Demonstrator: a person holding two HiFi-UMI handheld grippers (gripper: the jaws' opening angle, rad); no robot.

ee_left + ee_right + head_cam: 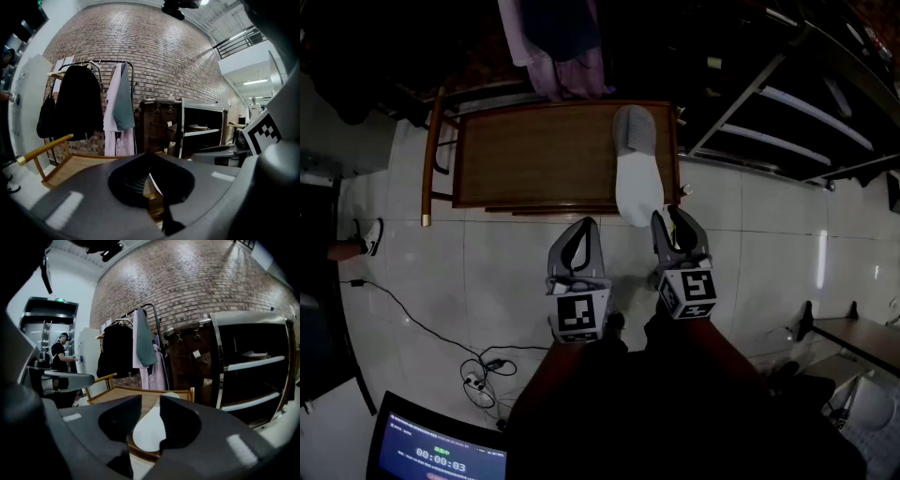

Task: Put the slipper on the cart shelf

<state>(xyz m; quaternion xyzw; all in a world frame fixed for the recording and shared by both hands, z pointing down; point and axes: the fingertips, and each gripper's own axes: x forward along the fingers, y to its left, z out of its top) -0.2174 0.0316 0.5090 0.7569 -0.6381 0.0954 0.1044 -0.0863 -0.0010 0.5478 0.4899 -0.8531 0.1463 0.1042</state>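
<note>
The left gripper (579, 229) hangs closed and empty. The right gripper (676, 221) has its jaws narrowly parted, pinching the heel of the white-soled, grey-toed fabric slipper (636, 173). The slipper's toe reaches over the low brown wooden cart shelf (534, 150), while its heel overhangs the near rim. If it is let go here, it may tip off onto the pale tiled floor (750, 244); it likely needs carrying further in.

The screen (441, 457) timer reads "00:00:03".
</note>
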